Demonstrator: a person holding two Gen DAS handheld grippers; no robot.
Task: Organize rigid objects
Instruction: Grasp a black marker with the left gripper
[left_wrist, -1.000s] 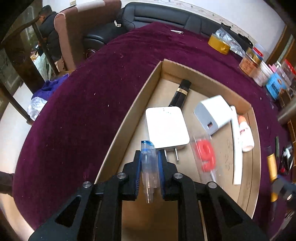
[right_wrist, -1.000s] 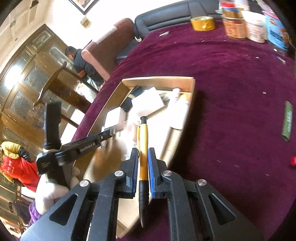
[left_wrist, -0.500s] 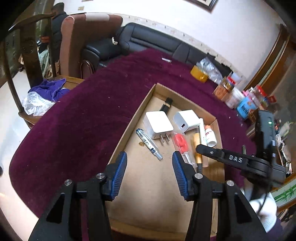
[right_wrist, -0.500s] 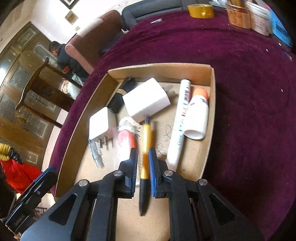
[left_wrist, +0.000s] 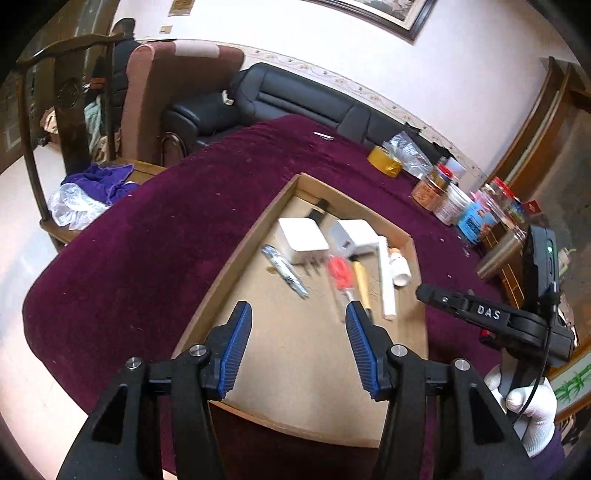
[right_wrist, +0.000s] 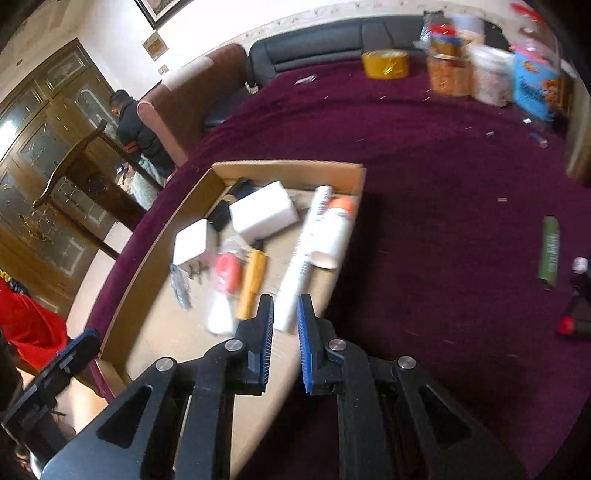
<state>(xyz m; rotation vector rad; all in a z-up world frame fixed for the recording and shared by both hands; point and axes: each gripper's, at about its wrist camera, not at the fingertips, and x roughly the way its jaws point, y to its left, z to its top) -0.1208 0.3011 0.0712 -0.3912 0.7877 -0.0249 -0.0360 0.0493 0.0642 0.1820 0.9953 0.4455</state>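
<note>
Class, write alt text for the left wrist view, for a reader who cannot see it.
The left gripper, its jaws just opened and empty, hovers above a cardboard box on a purple tablecloth. Inside lie two white chargers, a clear pen and a yellow pen.

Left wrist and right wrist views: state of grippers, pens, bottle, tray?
left gripper: open, jaws just been opening, nothing between them
right gripper: nearly shut, empty
yellow pen: lying flat in tray
clear pen: lying flat in tray
white bottle: on its side
cardboard tray: uncovered
</note>
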